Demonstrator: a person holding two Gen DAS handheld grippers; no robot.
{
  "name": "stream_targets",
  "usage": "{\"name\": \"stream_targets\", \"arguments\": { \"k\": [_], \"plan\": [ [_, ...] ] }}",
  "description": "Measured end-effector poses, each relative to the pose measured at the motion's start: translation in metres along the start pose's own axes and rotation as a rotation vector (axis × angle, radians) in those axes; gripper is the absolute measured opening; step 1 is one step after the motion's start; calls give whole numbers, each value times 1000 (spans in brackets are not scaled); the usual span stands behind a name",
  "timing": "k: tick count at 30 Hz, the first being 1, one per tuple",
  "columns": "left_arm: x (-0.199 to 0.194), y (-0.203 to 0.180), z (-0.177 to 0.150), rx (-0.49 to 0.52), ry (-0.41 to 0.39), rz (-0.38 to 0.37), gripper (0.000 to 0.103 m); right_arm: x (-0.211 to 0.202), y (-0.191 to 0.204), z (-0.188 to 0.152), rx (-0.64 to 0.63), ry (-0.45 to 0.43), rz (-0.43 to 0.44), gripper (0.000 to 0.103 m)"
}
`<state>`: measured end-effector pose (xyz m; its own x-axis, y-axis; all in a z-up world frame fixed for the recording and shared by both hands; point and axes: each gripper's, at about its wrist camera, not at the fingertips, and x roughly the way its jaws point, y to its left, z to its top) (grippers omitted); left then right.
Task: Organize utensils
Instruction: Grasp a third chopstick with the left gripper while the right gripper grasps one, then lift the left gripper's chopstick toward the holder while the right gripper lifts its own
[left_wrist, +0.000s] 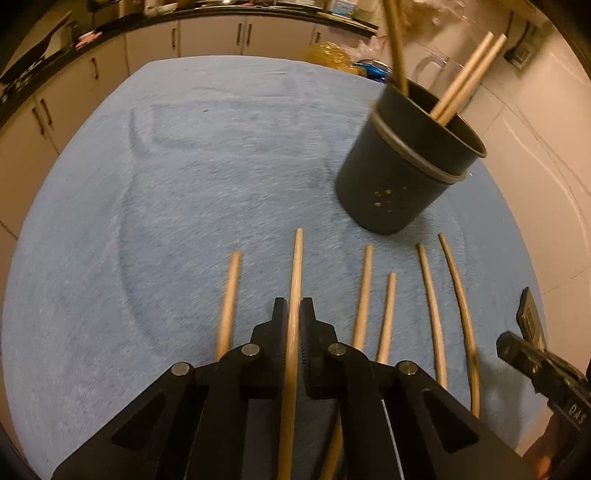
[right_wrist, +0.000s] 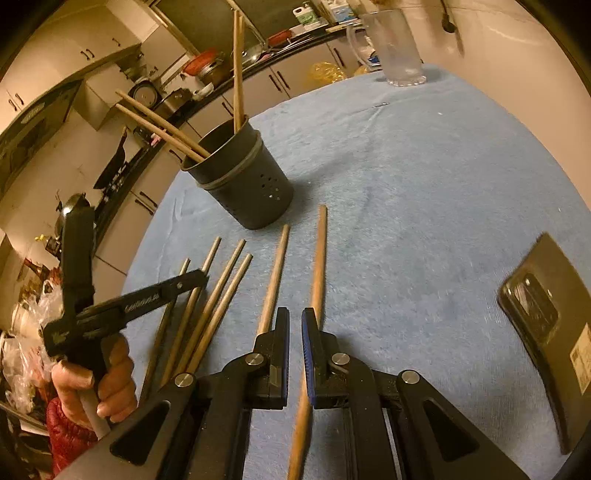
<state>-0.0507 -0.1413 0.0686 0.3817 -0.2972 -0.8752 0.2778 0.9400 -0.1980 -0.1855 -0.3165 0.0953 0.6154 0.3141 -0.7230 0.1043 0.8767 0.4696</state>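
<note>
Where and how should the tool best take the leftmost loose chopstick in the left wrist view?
Probably mid-shaft on that chopstick, coming from above with jaws astride it: it lies flat on the cloth, with room on both sides.
</note>
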Motion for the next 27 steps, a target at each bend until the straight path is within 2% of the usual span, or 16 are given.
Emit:
{"name": "stream_targets", "arguments": {
  "k": [7, 13, 19, 22, 25, 27],
  "plan": [
    [-11, 21, -7, -43, 4, -38, 6, 33, 34, 15, -24, 98, 36, 9],
    [-23, 37, -16, -43, -1, -65, 6, 73, 51, 24, -11, 184, 8, 9],
    [-28, 55, -19, -50, -8, -102, 6, 95, 61, 36, -2, 200, -79, 12],
    [-28, 54, -17, -49, -9, -107, 6, 101, 75, 40, -62, 208, -148, 13],
    [-24, 51, -12, -52, -7, -106, 6, 104, 80, 45, -60, 226, -190, 14],
    [-20, 46, -10, -53, -11, -102, 6, 107, 86, 44, -90, 233, -218, 11]
  ]
}}
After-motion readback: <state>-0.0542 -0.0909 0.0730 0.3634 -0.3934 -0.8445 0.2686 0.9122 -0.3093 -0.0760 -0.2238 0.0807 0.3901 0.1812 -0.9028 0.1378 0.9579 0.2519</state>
